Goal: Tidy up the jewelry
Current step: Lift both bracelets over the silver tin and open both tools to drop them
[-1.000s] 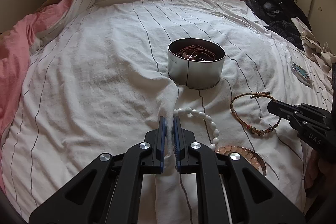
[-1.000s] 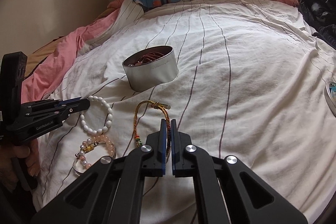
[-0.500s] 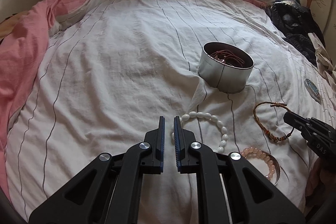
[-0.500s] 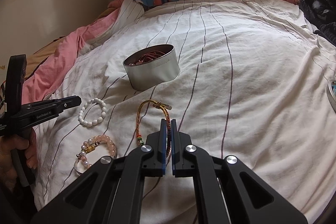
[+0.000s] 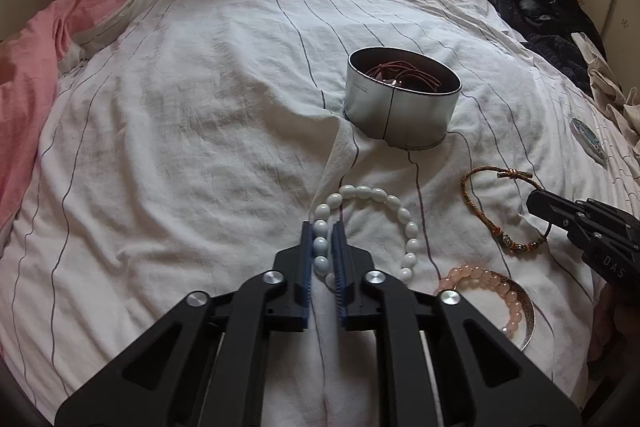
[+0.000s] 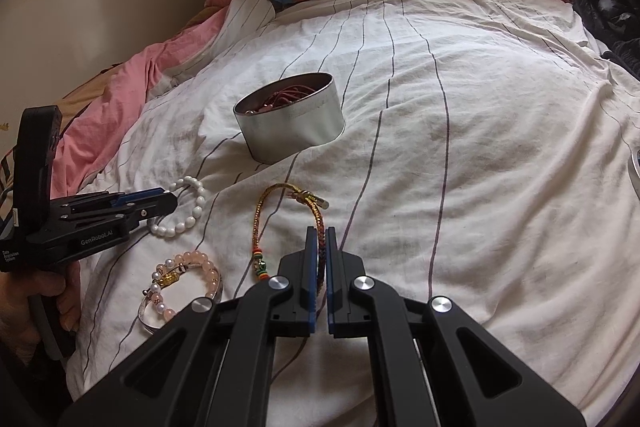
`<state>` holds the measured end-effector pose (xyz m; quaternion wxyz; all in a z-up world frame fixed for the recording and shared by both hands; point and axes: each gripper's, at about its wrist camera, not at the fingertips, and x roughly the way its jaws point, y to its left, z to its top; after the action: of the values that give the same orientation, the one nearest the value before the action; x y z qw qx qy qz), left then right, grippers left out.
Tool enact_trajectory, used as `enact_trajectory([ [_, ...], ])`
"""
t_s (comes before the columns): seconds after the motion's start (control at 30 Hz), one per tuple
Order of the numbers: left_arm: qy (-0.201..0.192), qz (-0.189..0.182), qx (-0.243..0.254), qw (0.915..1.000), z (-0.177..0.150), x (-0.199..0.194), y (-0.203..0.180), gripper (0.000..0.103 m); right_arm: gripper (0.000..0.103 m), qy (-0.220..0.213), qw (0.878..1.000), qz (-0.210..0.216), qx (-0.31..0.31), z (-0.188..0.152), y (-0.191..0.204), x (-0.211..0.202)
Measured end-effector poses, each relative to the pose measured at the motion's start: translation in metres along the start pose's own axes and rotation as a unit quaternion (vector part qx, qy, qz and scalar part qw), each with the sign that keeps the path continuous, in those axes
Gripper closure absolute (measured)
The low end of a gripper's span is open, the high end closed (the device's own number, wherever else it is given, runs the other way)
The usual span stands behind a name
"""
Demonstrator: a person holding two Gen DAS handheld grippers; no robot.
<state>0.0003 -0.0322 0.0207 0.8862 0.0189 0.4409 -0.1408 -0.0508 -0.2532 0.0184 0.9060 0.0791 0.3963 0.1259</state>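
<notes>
A round metal tin (image 5: pixel 400 103) with reddish cords inside stands on the white striped bedsheet; it also shows in the right wrist view (image 6: pixel 290 121). My left gripper (image 5: pixel 322 227) is shut on the white bead bracelet (image 5: pixel 400 211), whose left side sits between the pads. The white bracelet (image 6: pixel 188 211) lies on the sheet. My right gripper (image 6: pixel 318 231) is shut on the gold braided cord bracelet (image 6: pixel 280 197), which lies flat. A pink bead bracelet on a silver bangle (image 6: pixel 188 283) lies near the front; it also shows in the left wrist view (image 5: pixel 496 291).
The sheet (image 6: pixel 480 147) is wrinkled, with a raised fold running from the tin toward my left gripper. A pink blanket (image 5: pixel 28 67) lies at the left. Dark clothes (image 5: pixel 536 7) are piled at the far right. A small round lid (image 5: pixel 588 139) lies right of the tin.
My left gripper let go of the sheet fold, swung left, then came forward and closed on the white bead bracelet. The right gripper has stayed shut on the gold cord bracelet.
</notes>
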Motion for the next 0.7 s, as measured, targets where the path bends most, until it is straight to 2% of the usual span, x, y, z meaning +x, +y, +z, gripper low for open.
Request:
enact_trajectory([
  [0.17,-0.031,0.016,-0.02,0.9992,0.005,-0.014,0.01,0.096,0.099,0.0,1.0,0.0,0.0,0.0,0.0,0.0],
  [0.27,-0.033,0.021,-0.029,0.9988,0.006,-0.014,0.016,0.096,0.099,0.0,1.0,0.0,0.0,0.0,0.0,0.001],
  [0.7,-0.032,0.042,0.01,0.9985,0.007,-0.014,0.002,0.096,0.099,0.0,1.0,0.0,0.0,-0.001,0.001,0.001],
])
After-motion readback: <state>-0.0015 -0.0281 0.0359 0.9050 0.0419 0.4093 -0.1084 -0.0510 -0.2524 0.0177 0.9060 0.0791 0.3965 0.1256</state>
